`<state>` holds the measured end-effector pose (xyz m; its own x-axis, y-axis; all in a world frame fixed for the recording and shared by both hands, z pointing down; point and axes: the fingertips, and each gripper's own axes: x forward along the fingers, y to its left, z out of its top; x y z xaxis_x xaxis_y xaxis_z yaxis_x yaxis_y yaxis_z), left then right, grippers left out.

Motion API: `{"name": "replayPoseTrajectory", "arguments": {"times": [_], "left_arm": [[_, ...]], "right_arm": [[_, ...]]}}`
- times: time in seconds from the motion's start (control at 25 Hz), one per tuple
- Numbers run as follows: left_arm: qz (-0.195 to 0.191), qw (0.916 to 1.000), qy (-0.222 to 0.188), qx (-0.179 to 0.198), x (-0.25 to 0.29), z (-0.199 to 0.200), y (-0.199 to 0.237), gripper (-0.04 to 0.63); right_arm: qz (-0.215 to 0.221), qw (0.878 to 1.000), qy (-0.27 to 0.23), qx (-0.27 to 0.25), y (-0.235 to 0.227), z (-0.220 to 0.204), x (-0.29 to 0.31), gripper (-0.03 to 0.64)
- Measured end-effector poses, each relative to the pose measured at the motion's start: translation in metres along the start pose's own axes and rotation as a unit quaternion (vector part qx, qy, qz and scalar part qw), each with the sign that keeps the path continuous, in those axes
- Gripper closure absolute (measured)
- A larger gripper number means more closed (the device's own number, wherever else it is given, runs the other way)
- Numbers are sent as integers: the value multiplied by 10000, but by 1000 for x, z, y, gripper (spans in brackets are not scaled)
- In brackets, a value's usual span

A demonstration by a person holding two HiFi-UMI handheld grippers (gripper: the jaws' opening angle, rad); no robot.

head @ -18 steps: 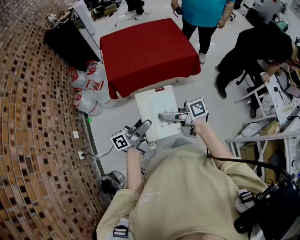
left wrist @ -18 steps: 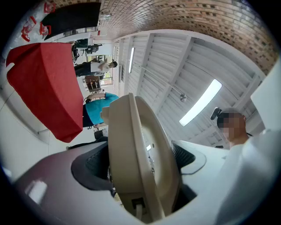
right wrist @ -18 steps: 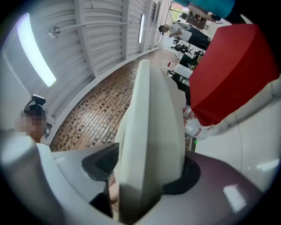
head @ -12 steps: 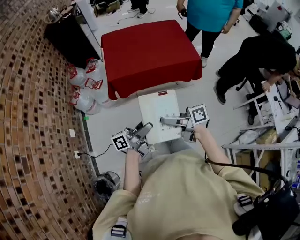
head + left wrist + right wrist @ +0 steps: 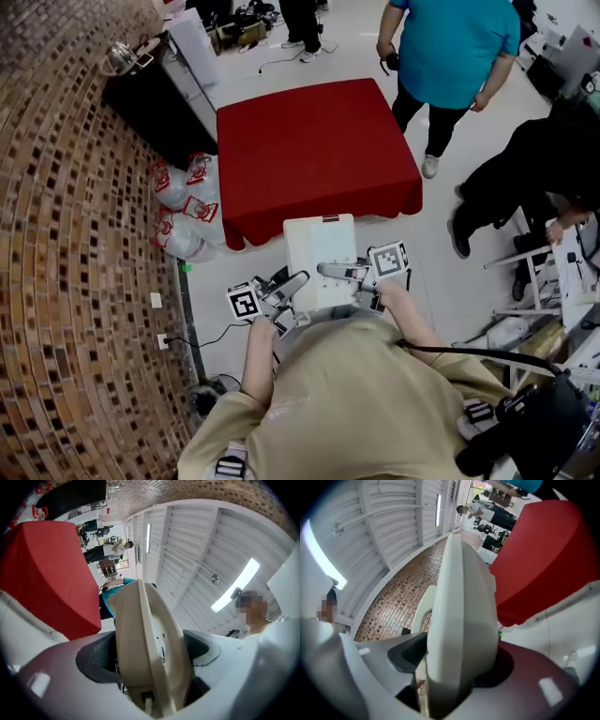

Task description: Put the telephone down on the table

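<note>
1. Task item: telephone (image 5: 319, 251), white, flat body, held in the air in front of the person. It is short of the red table (image 5: 319, 141). Its far edge reads near the table's near edge, not over the top. Not yet set down.
2. L gripper (image 5: 289, 284): clamped on the phone's left side. In the left gripper view the cream shell (image 5: 150, 653) stands edge-on and fills the gap btwn the pads. Gripper tilted somewhat upward.
3. R gripper (image 5: 337, 272): jaws nearly together, pinching the phone's right side. In the right gripper view the white body (image 5: 461, 634) is wedged btwn the pads. Gripper approx level.
4. Step in hand (judgement): carry fwd over the table top, then lower.
5. To do it well (judgement):
   - Move both grippers together at the same pace so the body doesn't twist btwn the two holds.
   - Bring the L side down level w/ the R before contact.
   - Clear the table's near edge fully and set the base flat on the cloth.
   - Let go only once the weight rests on the table.
6. Risk (judgement): smooth shell, narrow edge grips. An uneven pull could let one side slip. Letting go too near the edge could tip it onto the floor.
7. Count:
   - Telephone: 1.
   - Grippers: 2, both loaded.
   - Red table: 1.
   - Bystanders: 2, one in a teal top (image 5: 455, 52), one in dark clothes (image 5: 534, 164).
   - Black cabinet (image 5: 150, 98): 1.
   - White bags w/ red print (image 5: 183, 211) by the brick wall (image 5: 66, 244): a cluster of at least 3, exact no. unclear.
</note>
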<state>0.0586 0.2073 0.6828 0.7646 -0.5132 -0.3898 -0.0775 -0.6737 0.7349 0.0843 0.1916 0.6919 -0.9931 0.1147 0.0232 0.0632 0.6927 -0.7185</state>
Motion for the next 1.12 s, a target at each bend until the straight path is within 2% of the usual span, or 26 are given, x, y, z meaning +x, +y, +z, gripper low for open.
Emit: {"name": "replayPoseTrajectory", "arguments": {"times": [0.08, 0.2, 0.28, 0.48, 0.6, 0.72, 0.88, 0.92, 0.96, 1.04, 1.08, 1.12], "left_arm": [[169, 9999, 4, -21, 37, 14, 16, 164], [-14, 9995, -63, 309, 99, 45, 23, 164], [63, 9997, -181, 182, 119, 53, 37, 164], [130, 9993, -352, -9, 128, 79, 62, 164], [304, 9986, -392, -168, 150, 101, 102, 164], [344, 9985, -379, -185, 161, 136, 144, 164], [235, 9978, -414, -459, 146, 204, 201, 164], [229, 9976, -385, -532, 142, 223, 217, 164], [246, 9973, -329, -602, 138, 241, 232, 164], [314, 9970, -153, -693, 130, 270, 257, 164], [337, 9969, -59, -710, 127, 282, 268, 164], [333, 9968, 20, -720, 125, 295, 278, 164]], "right_arm": [[132, 9999, -34, -7, -14, 35, -25, 330], [343, 9994, -29, 102, -32, 88, -58, 330], [434, 9989, 13, 175, -40, 112, -74, 330], [511, 9970, 120, 564, -65, 138, -73, 333], [537, 9961, 148, 691, -101, 170, -76, 333], [461, 9952, 178, 847, -147, 201, -64, 333], [163, 9939, 181, 1072, -208, 243, -16, 333], [-68, 9897, 164, 1419, -224, 249, -4, 333], [-409, 9780, 122, 2043, -241, 249, 6, 333], [-1087, 9342, -11, 3398, -271, 243, 23, 333], [-1265, 9188, -79, 3739, -284, 245, 31, 333], [-1343, 9132, -136, 3845, -297, 250, 40, 333]]}}
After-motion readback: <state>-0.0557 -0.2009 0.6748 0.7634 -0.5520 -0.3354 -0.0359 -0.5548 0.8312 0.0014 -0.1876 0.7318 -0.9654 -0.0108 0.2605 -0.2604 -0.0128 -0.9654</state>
